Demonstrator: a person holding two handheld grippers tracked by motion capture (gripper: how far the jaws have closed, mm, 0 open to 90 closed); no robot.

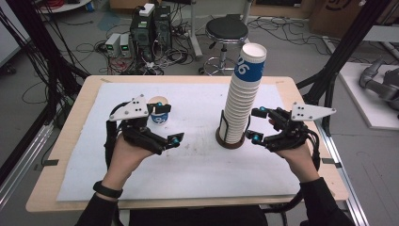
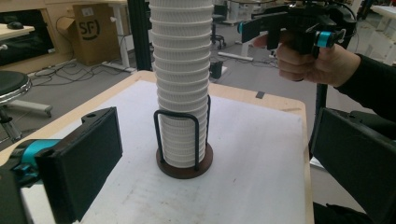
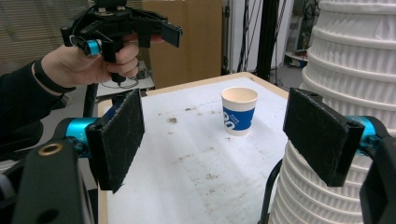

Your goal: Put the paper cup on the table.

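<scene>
Left gripper (image 1: 168, 125): jaws wide apart, nothing between them, raised above the white mat (image 1: 197, 165). A single paper cup (image 1: 159, 112) stands upright on the mat just behind it. Right gripper (image 1: 256, 124): jaws parted and empty, just beside the tall cup stack (image 1: 241, 96), which stands in its wire holder (image 1: 230, 136).

Black sleeves, black wristband (image 1: 107, 189); black grippers, cyan knobs, grey plates.
</scene>
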